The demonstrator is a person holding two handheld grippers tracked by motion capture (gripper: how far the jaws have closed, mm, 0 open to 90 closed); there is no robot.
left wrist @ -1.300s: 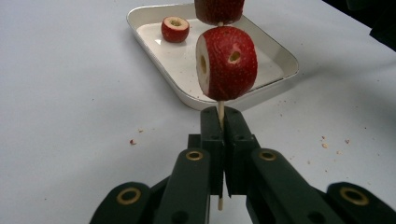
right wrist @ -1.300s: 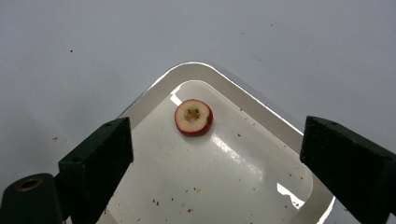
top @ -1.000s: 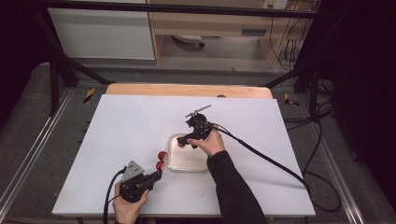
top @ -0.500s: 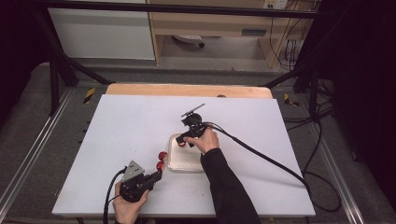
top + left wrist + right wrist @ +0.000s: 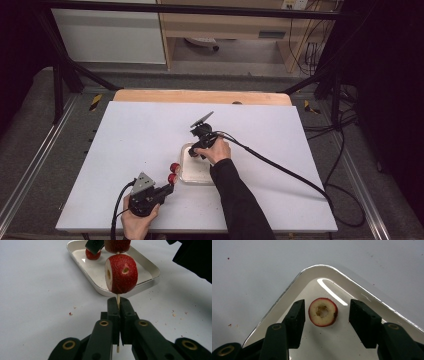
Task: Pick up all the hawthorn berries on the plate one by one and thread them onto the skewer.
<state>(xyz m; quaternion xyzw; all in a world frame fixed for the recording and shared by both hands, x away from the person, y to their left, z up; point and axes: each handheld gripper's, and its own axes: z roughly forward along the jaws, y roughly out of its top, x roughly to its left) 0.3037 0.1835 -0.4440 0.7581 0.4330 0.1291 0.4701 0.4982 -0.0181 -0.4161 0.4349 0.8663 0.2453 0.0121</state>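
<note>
My left gripper (image 5: 118, 303) (image 5: 167, 189) is shut on a thin wooden skewer (image 5: 118, 298) that points up and away from it. Two cored red fruit pieces are threaded on it, the near one (image 5: 122, 273) (image 5: 172, 177) and a farther one (image 5: 117, 245) (image 5: 174, 166). My right gripper (image 5: 328, 308) (image 5: 193, 151) reaches down into the far left corner of a white tray (image 5: 287, 293) (image 5: 192, 175) (image 5: 150, 265). Its jaws have just been closing and stand on either side of a loose cored red fruit piece (image 5: 323, 312) (image 5: 93, 255), with a gap on both sides.
The tray lies on a white tabletop (image 5: 135, 135) flecked with small red crumbs (image 5: 70, 313). A thick black cable (image 5: 280, 167) trails right from the right gripper. A wooden strip (image 5: 200, 96) runs along the table's far edge.
The right hand has shifted a little left and down into the tray's corner. The left gripper and its skewer have stayed put.
</note>
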